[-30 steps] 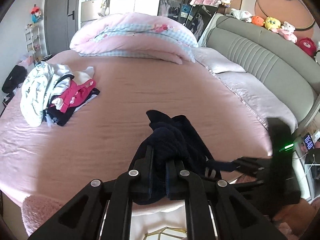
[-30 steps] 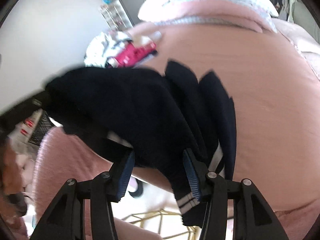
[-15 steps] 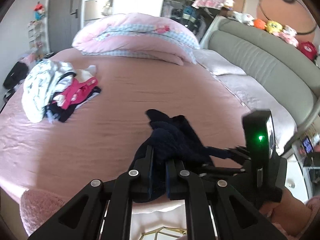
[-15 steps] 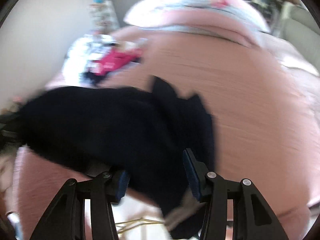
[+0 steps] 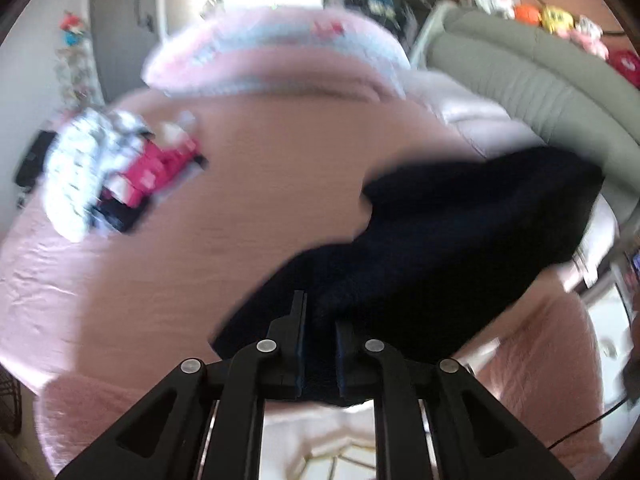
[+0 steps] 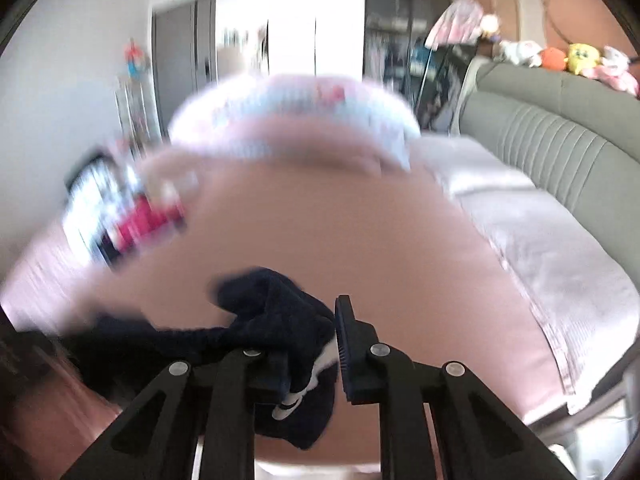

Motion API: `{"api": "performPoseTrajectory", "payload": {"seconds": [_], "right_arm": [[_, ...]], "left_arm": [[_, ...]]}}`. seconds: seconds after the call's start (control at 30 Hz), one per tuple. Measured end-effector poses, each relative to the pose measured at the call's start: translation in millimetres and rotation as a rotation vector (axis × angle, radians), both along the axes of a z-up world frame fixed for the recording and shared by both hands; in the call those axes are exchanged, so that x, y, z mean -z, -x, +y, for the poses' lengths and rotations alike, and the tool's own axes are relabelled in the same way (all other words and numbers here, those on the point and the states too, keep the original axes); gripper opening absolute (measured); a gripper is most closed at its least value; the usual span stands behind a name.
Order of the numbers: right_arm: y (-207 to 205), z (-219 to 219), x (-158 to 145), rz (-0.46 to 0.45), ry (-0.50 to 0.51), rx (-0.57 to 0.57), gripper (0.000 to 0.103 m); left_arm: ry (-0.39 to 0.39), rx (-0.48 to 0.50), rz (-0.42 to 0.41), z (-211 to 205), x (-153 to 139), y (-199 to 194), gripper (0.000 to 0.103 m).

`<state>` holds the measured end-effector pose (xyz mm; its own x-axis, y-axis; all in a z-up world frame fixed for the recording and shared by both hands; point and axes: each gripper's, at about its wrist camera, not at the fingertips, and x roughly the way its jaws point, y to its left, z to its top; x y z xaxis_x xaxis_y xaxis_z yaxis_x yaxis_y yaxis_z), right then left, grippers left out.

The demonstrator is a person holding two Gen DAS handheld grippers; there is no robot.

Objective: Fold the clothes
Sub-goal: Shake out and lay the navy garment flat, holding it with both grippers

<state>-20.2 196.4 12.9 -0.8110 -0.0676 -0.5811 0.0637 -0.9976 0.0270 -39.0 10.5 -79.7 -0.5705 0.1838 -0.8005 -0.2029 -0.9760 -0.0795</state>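
From the left wrist view, the left gripper [image 5: 319, 340] sits at the bottom centre with its jaws narrowly parted, having just opened a little, and a fold of the dark navy garment [image 5: 460, 240] is clamped between them. The cloth rises from the jaws and spreads forward and to the gripper's right in a broad, bunched mass held above the pink bedsheet [image 5: 260, 168]. Ahead and to the left of the gripper lies a pile of clothes [image 5: 116, 168], white patterned pieces over something magenta and something dark. Straight ahead, well beyond the garment, is a rolled pink and blue checked duvet [image 5: 280, 56]. To the gripper's right curves a grey-green padded headboard [image 5: 528, 80] with plush toys [image 5: 556, 20] along its top. The whole frame is smeared by motion.

From the right wrist view, the right gripper [image 6: 312, 344] has just been closing, and the navy garment [image 6: 280, 320] fills the space between its jaws; the right finger [image 6: 347, 344] is plain to see, while the left one is buried under cloth, so the grip looks clenched on the fabric though the blur leaves that less than certain. A white stripe [image 6: 320, 364] on the garment shows between the jaws. The cloth trails off to the gripper's left and hangs below it. Ahead lie the pink sheet, the blurred pile of clothes to the left, the duvet beyond, and the headboard with a pale pillow [image 6: 480, 172] to the right.
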Motion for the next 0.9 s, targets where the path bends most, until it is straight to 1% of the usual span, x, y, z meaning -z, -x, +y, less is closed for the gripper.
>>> {"api": "performPoseTrajectory", "payload": {"seconds": [0.03,0.1,0.13,0.17,0.2,0.27,0.3,0.33,0.4,0.43,0.47,0.5,0.53,0.57,0.6,0.63,0.67,0.7,0.73,0.77,0.8,0.83,0.9], "right_arm": [[-1,0,-14,0.020,0.027,-0.011,0.016],[-5,-3,-35,0.053,0.039,-0.029,0.016],[-8,-5,-44,0.071,0.039,-0.037,0.016],[-11,-4,-52,0.091,0.034,-0.041,0.016],[-15,0,-59,0.106,0.028,-0.044,0.016],[-19,14,-68,0.118,0.017,-0.032,0.016],[-14,16,-68,0.114,0.012,-0.018,0.016],[-4,14,-62,0.093,-0.014,-0.003,0.016],[14,28,-48,0.024,-0.103,0.014,0.016],[26,32,-38,-0.027,-0.147,0.012,0.016],[48,33,-29,-0.081,-0.175,0.004,0.016],[64,39,-28,-0.112,-0.165,0.002,0.016],[73,47,-38,-0.108,-0.123,0.001,0.016],[78,51,-52,-0.081,-0.071,-0.006,0.016],[79,53,-71,-0.033,-0.032,-0.011,0.016],[73,51,-95,0.052,-0.023,-0.013,0.016],[64,47,-115,0.136,-0.040,-0.008,0.016],[55,43,-130,0.203,-0.062,0.002,0.016],[48,40,-140,0.245,-0.069,0.007,0.016],[43,40,-141,0.251,-0.056,0.007,0.016],[40,40,-137,0.245,-0.040,0.006,0.016],[38,42,-123,0.215,-0.022,0.005,0.016],[40,43,-71,0.109,-0.029,0.019,0.016]], "left_arm": [[0.016,0.008,-0.012,4,6,2,0.020],[0.086,0.016,-0.014,10,13,7,0.020],[0.106,0.018,-0.014,10,13,9,0.020],[0.100,0.016,-0.013,5,12,11,0.018],[0.062,0.007,-0.010,-4,7,12,0.018],[-0.052,-0.011,0.019,-25,-15,13,0.015],[-0.081,-0.007,0.043,-29,-29,16,0.014],[-0.110,0.007,0.073,-33,-46,22,0.013],[-0.165,0.032,0.111,-39,-74,36,0.013],[-0.161,0.030,0.135,-40,-88,46,0.013],[-0.126,0.023,0.170,-39,-103,59,0.013],[-0.100,0.018,0.211,-39,-119,67,0.013],[-0.087,0.016,0.262,-38,-138,69,0.012],[-0.073,0.014,0.312,-38,-157,72,0.012],[-0.060,0.012,0.365,-37,-175,71,0.012],[-0.042,0.010,0.419,-37,-190,65,0.012],[-0.015,0.005,0.470,-36,-203,59,0.012],[0.000,0.003,0.499,-37,-211,53,0.012],[-0.002,0.004,0.498,-38,-211,50,0.012],[-0.002,0.008,0.485,-39,-207,48,0.012],[0.001,0.017,0.456,-38,-196,47,0.013],[0.016,0.027,0.412,-37,-178,49,0.013],[0.064,0.056,0.270,-31,-122,62,0.013]]}}
